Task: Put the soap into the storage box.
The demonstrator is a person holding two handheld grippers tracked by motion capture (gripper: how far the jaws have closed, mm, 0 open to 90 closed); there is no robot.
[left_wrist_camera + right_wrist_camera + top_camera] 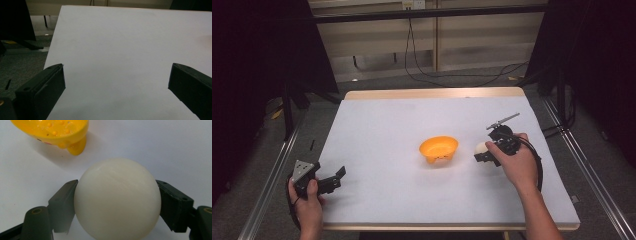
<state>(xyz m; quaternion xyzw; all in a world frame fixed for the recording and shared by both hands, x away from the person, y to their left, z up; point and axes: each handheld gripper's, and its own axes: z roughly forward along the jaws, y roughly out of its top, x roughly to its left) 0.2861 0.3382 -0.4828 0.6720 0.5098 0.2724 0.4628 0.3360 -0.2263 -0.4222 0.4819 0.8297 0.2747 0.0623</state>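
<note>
Ball (117,197) half-hidden between jaws

Even overhead light, dark surroundings, soft shadows, slight close-up blur.

Each hand-held gripper (338,176) is black with blocky jaws; the left bears a grey three-cornered plate, and black cables trail from both.

Count, high view: one white ball (481,148), right of centre. One orange bowl (439,149), centre of frame. Two claws: left claw (337,177) at lower left, right claw (482,156) at right. One surface (402,130), pale grey, spanning mid-frame.
</note>
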